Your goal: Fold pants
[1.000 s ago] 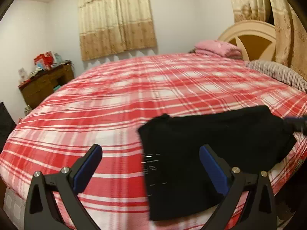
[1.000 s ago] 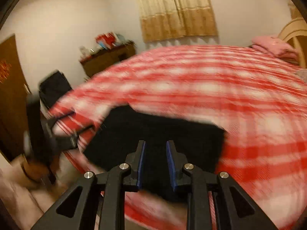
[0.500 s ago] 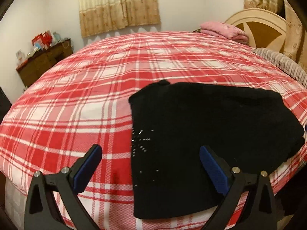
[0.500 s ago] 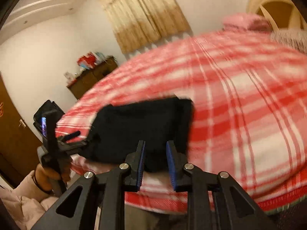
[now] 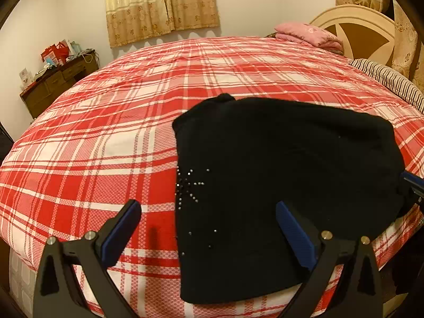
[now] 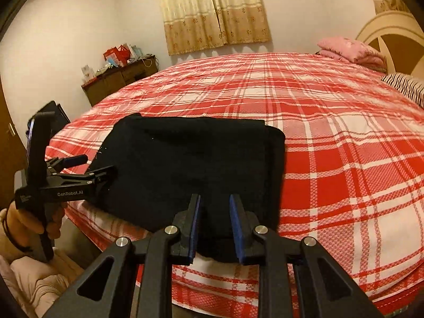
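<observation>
Black pants [image 5: 278, 172], folded into a thick rectangle with small rhinestones [image 5: 188, 185], lie on the red plaid bed cover [image 5: 106, 145] near its front edge. My left gripper [image 5: 208, 228] hangs wide open above the pants' left end, with one finger over the fabric and one over the cover. In the right wrist view the pants [image 6: 190, 164] fill the middle. My right gripper [image 6: 215, 225] is shut narrowly on their near edge, and black fabric fills the gap between the pads. One of its blue pads [image 5: 410, 180] shows at the pants' right edge. The left gripper [image 6: 90, 165] is also seen, held by a hand [image 6: 16, 220].
A pink folded cloth [image 5: 310, 34] and a striped pillow [image 5: 392, 79] lie by the round headboard [image 5: 357, 26] at the far right. A cluttered wooden dresser [image 6: 119, 79] stands against the far wall. The bed's front edge [image 6: 238, 286] drops off just below the pants.
Both grippers have sunk toward the bed. The left one tipped down over the pants and stayed open. The right one swung about, keeping the same narrow gap on the fabric.
</observation>
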The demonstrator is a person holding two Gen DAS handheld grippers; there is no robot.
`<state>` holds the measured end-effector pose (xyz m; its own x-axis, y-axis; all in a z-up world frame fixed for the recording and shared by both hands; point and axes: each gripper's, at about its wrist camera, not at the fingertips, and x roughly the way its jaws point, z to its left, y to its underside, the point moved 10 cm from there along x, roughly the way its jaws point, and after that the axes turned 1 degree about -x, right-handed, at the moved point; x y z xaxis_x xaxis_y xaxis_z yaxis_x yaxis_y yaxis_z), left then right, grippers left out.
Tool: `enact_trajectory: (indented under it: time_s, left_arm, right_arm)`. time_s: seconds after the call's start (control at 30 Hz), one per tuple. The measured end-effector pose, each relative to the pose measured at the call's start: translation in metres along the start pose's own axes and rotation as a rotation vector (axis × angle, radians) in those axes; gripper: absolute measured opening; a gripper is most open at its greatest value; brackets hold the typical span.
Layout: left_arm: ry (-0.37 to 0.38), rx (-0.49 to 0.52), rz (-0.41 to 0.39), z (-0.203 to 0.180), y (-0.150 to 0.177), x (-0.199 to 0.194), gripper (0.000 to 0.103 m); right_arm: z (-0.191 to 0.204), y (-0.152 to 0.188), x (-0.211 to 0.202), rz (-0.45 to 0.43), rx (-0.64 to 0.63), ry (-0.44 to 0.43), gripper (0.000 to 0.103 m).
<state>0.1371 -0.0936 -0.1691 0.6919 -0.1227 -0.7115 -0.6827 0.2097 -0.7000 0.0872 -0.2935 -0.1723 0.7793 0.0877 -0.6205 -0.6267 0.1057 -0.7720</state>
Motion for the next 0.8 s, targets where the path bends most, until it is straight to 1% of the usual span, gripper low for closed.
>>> enact_trajectory:
  time_s: [0.07,0.13,0.17,0.2,0.23,0.27,0.3,0.33,0.43,0.5,0.53,0.6,0.63,0.7,0.8]
  left_arm:
    - [0.002,-0.003,0.000,0.000,0.000,0.000,0.103]
    - [0.005,-0.009,-0.002,0.000,0.000,-0.001,0.103]
    - [0.005,-0.011,-0.002,0.001,0.000,-0.001,0.103]
    - [0.006,-0.013,0.000,0.001,0.000,-0.001,0.103]
    - [0.008,-0.016,0.002,0.000,0.000,-0.001,0.103]
    - [0.009,-0.021,0.003,0.000,0.001,0.000,0.103]
    - [0.011,-0.024,0.003,0.000,0.001,0.000,0.103]
    - [0.013,-0.027,0.004,0.000,0.001,-0.001,0.103]
    - [0.024,-0.044,-0.012,0.002,-0.002,-0.005,0.103]
    - [0.051,-0.091,-0.054,0.006,-0.009,-0.012,0.103]
    - [0.063,-0.113,-0.071,0.009,-0.012,-0.015,0.103]
    - [0.076,-0.152,-0.086,0.014,-0.018,-0.017,0.103]
    - [0.075,-0.160,-0.078,0.016,-0.020,-0.014,0.103]
    - [0.067,-0.173,-0.043,0.019,-0.017,-0.003,0.103]
    - [0.090,-0.200,0.031,0.018,-0.004,0.014,0.103]
  right_arm:
    - [0.000,-0.003,-0.003,-0.008,0.020,-0.008,0.024]
    - [-0.001,-0.010,-0.011,-0.027,0.066,-0.032,0.024]
    - [-0.003,-0.015,-0.017,-0.049,0.098,-0.049,0.025]
    - [-0.008,-0.021,-0.024,-0.082,0.133,-0.058,0.028]
    - [-0.012,-0.026,-0.027,-0.106,0.158,-0.055,0.041]
    - [-0.018,-0.030,-0.031,-0.126,0.184,-0.046,0.051]
    - [-0.028,-0.031,-0.034,-0.148,0.220,-0.030,0.070]
    - [-0.033,-0.031,-0.033,-0.149,0.238,-0.025,0.073]
    - [-0.048,-0.018,-0.017,-0.089,0.311,-0.034,0.073]
    - [-0.054,-0.008,-0.006,-0.060,0.357,-0.047,0.073]
    - [-0.055,-0.004,0.000,-0.047,0.361,-0.044,0.073]
    - [-0.050,-0.003,0.002,-0.058,0.315,-0.013,0.073]
    - [-0.047,-0.003,0.003,-0.056,0.302,-0.008,0.073]
    - [-0.038,-0.001,0.007,-0.035,0.300,-0.032,0.073]
    - [-0.027,0.003,0.014,-0.006,0.268,-0.009,0.073]
